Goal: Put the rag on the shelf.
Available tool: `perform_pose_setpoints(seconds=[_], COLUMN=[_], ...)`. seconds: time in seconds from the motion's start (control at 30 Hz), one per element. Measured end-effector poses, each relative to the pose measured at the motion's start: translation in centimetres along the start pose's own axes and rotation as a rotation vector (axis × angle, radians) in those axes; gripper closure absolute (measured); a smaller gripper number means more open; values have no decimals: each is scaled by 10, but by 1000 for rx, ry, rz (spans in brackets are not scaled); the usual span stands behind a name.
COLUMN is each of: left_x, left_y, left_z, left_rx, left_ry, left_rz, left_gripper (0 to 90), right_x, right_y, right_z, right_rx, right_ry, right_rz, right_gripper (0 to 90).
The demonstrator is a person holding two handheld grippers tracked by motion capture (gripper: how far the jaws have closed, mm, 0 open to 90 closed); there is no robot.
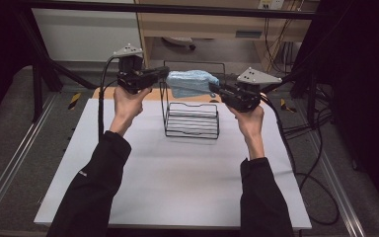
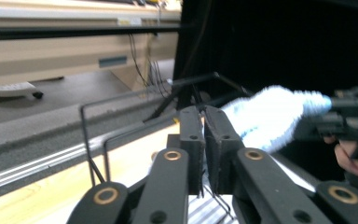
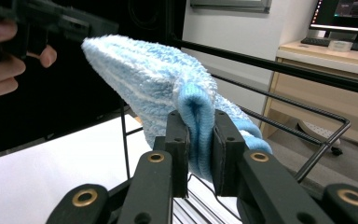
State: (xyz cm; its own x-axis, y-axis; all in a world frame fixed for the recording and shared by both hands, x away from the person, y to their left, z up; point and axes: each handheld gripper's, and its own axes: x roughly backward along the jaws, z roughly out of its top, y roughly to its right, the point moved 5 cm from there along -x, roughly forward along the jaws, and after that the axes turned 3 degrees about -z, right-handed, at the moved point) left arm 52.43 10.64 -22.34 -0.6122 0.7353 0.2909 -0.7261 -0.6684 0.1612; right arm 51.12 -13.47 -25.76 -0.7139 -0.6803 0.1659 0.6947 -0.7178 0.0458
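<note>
Two tools meet at the upper middle of the high view, one in each hand. The right tool (image 3: 200,144) has its jaws pressed on the cuff end of a fluffy light-blue sock (image 3: 158,84). The left tool (image 2: 204,140) has its jaws nearly together on the sock's other tip, as the right gripper view shows at its upper left. The sock (image 1: 191,83) hangs stretched between them, off the table, just above a black wire rack (image 1: 192,121). That rack stands on a white table (image 1: 177,182), near its far edge. Beyond the table runs a wooden desk (image 1: 217,24); grey floor (image 1: 10,133) and loose black cables (image 1: 301,133) flank it.
</note>
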Motion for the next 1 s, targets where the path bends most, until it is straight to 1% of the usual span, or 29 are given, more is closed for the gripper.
perform_pose_setpoints(seconds=[0.13, 0.3, 0.43, 0.53, 0.63, 0.73, 0.8, 0.9, 0.93, 0.97, 1.0], left_x=[-3, -5, -9, -11, -12, -14, -15, -16, -17, -17, -18], left_y=[2, 4, 4, 6, 8, 8, 7, 6, 6, 5, 5], left_z=[-8, -18, -23, -24, -25, -27, -28, -31, -32, -33, -34], left_rx=[-13, -28, -40, -59, -75, -74, -72, -71, -73, -73, -70], left_ry=[-40, -60, -79, -84, -89, -92, -96, -103, -108, -110, -111], left_rz=[-8, -15, -9, 2, 11, 14, 15, 16, 16, 17, 18], left_gripper=[892, 892, 893, 893, 893, 894, 894, 895, 895, 895, 894], right_x=[1, 2, 4, 7, 12, 18, 21, 27, 28, 29, 29], right_y=[-2, -3, -5, -7, -7, -7, -6, -8, -9, -10, -11], right_z=[-1, -2, -2, -1, 0, 2, 3, 8, 9, 11, 12], right_rx=[11, 11, 3, -17, -26, -33, -38, -59, -59, -53, -49], right_ry=[-5, -13, -17, -19, -20, -16, -10, 14, 19, 21, 18], right_rz=[-2, -1, 1, 4, -4, -13, -10, 3, 2, 2, 2], right_gripper=[778, 734, 661, 579, 501, 432, 395, 357, 351, 355, 380])
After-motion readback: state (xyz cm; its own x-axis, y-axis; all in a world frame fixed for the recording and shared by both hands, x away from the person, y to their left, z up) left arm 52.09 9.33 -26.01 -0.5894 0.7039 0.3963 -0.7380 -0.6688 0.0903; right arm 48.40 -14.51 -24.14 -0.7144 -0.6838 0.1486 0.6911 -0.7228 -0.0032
